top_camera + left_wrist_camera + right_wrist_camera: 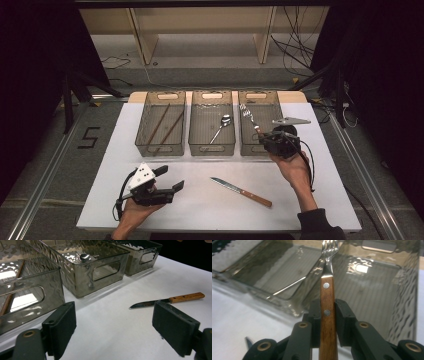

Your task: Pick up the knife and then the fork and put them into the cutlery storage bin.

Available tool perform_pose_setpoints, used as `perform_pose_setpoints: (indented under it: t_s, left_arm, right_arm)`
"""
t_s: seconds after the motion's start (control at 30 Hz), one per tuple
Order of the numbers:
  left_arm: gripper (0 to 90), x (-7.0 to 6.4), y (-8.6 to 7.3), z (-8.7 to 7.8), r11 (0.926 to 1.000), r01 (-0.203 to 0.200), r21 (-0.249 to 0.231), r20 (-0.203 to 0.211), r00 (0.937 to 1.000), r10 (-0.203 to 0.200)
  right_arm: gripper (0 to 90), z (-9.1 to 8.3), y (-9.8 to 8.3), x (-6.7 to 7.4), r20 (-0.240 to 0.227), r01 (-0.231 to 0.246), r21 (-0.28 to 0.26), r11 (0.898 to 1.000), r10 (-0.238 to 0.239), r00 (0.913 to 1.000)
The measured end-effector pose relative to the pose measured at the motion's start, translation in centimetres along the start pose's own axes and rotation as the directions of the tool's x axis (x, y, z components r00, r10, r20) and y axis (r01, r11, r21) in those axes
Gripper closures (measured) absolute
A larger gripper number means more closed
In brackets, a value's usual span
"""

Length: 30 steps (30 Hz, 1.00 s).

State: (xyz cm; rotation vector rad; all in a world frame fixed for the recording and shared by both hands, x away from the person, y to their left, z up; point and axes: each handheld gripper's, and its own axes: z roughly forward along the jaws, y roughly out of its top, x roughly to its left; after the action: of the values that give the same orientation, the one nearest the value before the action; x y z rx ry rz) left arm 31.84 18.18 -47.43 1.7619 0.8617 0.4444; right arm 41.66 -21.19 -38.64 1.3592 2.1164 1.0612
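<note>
- High view: your right gripper (264,136) is pinching the fork (248,118) by its wooden handle, tines out over the right bin (274,100). Looks like a sorting job, since the chopsticks (165,126) and spoon (221,125) each sit in a bin of their own. The knife (240,191) lies on the table (310,165), probably next in line.
- Left gripper view: your left gripper (113,325) has its jaws spread with nothing between them, low over the table and facing the knife (167,300), so it seems parked ready for that.
- Right gripper view: the pads clamp the fork (328,297) mid-handle, which keeps it straight and pointing into the bin (407,297), handy for a clean drop.
</note>
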Motion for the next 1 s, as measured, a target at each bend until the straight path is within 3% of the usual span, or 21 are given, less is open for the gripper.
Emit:
perform_pose_setpoints:
  t_s: [0.43,1.0]
  left_arm:
    - [19.0,0.1,0.0,-0.1,1.0000,0.004,-0.004,-0.003,1.0000,-0.004]
    - [19.0,0.1,0.0,-0.1,0.9999,0.010,-0.010,-0.005,0.9999,-0.010]
  right_arm:
    - [76.9,3.1,2.2,-2.7,0.057,-0.070,0.028,0.997,0.068,0.9960]
    - [77.0,6.0,2.9,-3.5,0.086,-0.109,0.080,0.991,0.102,0.9911]
